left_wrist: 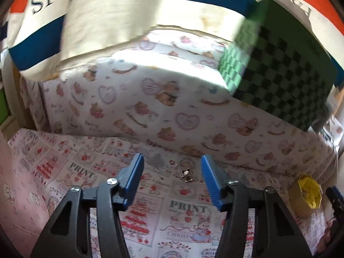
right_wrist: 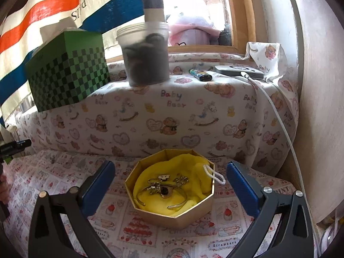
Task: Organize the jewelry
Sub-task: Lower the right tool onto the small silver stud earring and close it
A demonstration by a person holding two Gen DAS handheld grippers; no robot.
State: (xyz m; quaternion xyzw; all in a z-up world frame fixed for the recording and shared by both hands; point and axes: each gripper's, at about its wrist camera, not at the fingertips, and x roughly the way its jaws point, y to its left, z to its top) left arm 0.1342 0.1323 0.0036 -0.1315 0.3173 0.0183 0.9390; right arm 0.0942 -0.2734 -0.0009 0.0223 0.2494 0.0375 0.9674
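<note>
A small gold charm (left_wrist: pixel 186 175) lies on the printed cloth (left_wrist: pixel 185 210), just beyond and between the blue pads (left_wrist: pixel 133 180) of my left gripper (left_wrist: pixel 172 158), which is open and touches nothing. A tiny ring (left_wrist: pixel 173 163) lies a little farther off. The gold octagonal box (left_wrist: pixel 301 206) stands to its right. In the right wrist view that box (right_wrist: pixel 172 215) sits between the open fingers of my right gripper (right_wrist: pixel 171 165), pads apart from its walls. Inside are a yellow pouch (right_wrist: pixel 150 178), gold bangles (right_wrist: pixel 142 195) and several small pieces.
A ledge draped in bear-print cloth (right_wrist: pixel 172 111) rises behind the work area. It carries a green chequered box (right_wrist: pixel 68 68), a clear tub of dark items (right_wrist: pixel 146 53), a lighter (right_wrist: pixel 200 74) and a white device (right_wrist: pixel 238 71) with a cable. A striped cloth (right_wrist: pixel 43 10) hangs behind.
</note>
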